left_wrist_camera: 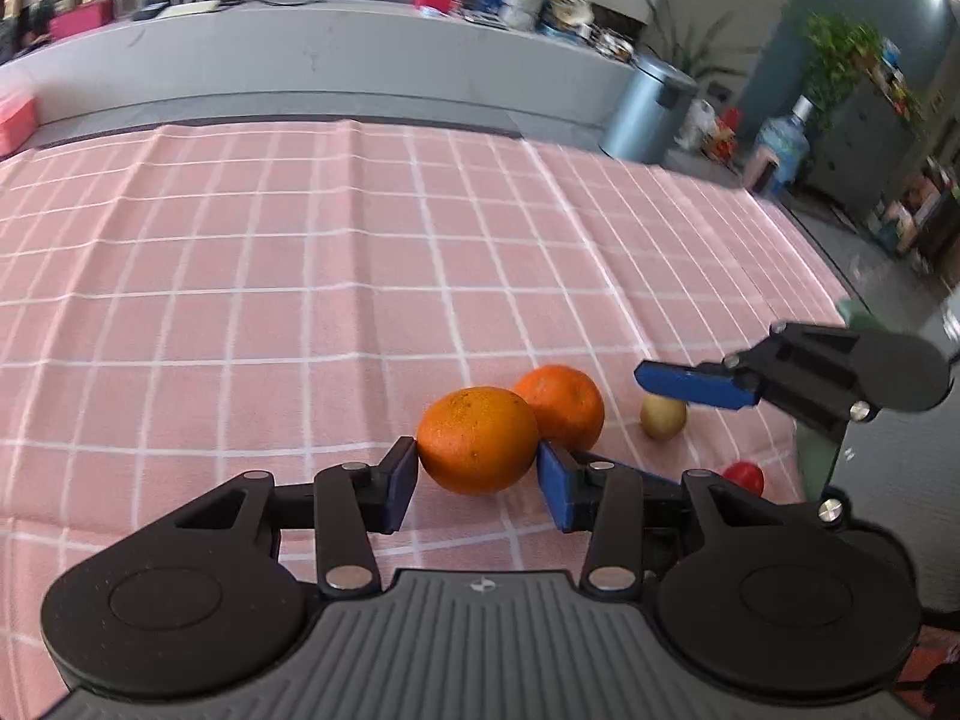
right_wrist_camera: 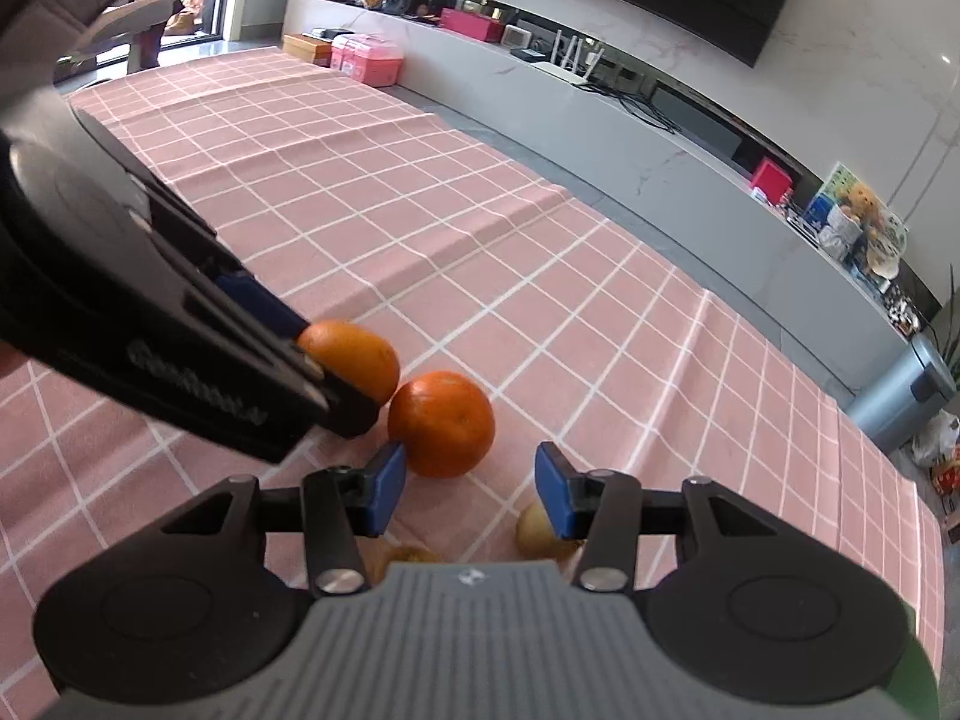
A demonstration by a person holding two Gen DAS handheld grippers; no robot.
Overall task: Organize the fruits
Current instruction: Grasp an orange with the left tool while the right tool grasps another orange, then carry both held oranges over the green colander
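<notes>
Two oranges lie side by side on the pink checked cloth. My left gripper (left_wrist_camera: 477, 480) has its blue pads on both sides of the near orange (left_wrist_camera: 477, 439), which rests on the cloth; it also shows in the right wrist view (right_wrist_camera: 354, 360). The second orange (left_wrist_camera: 564, 405) touches it from behind and shows in the right wrist view (right_wrist_camera: 442, 423). My right gripper (right_wrist_camera: 471, 486) is open and empty just in front of that second orange. A small yellowish fruit (left_wrist_camera: 662, 416) and a small red fruit (left_wrist_camera: 744, 477) lie to the right. Two yellowish fruits (right_wrist_camera: 540, 531) sit under my right gripper.
The pink checked tablecloth (left_wrist_camera: 300, 240) covers a long table. A grey low cabinet (left_wrist_camera: 360, 60) with boxes runs behind it. A metal bin (left_wrist_camera: 648, 108) and a water jug (left_wrist_camera: 780, 144) stand on the floor at the right. A green object (left_wrist_camera: 816, 456) is at the table's right edge.
</notes>
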